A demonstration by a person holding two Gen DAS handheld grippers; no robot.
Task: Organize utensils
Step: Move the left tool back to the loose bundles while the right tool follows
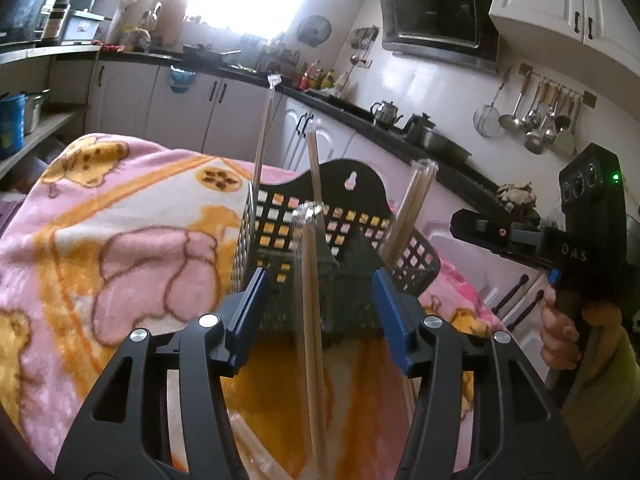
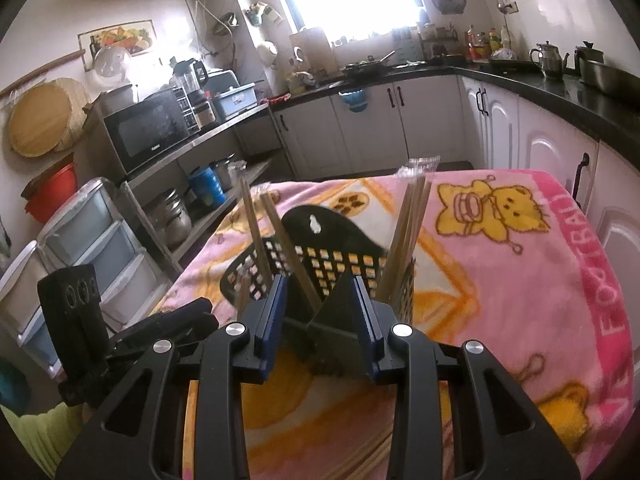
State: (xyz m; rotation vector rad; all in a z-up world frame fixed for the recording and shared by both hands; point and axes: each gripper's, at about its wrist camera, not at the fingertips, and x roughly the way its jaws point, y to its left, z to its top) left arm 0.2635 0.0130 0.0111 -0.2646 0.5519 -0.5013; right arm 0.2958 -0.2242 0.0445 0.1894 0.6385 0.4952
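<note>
two grippers sit nearest the cameras, both aimed at the same black utensil basket (image 1: 348, 216). the left gripper (image 1: 318, 316) has its blue pads spread apart; a wrapped pair of chopsticks (image 1: 310, 320) stands upright in the gap, blurred, and neither pad presses on it. the right gripper (image 2: 320, 320) has its jaws partly apart with nothing between them, just the near corner of the basket beyond. in the left wrist view the right gripper appears at the right edge, gripped by a person's hand (image 1: 560, 336) with a yellow sleeve.

the basket rests on a table covered by a pink cartoon blanket (image 2: 500, 280). it is a mesh holder with a divider and a tall back plate with a hanging hole. several wrapped chopsticks stand tilted in its compartments: some lean left (image 2: 256, 236), a bundle leans right (image 2: 412, 232).

farther off, white cabinets (image 2: 368, 120) run under a dark counter, with a microwave (image 2: 148, 132) on a shelf at left and a bright window behind.
</note>
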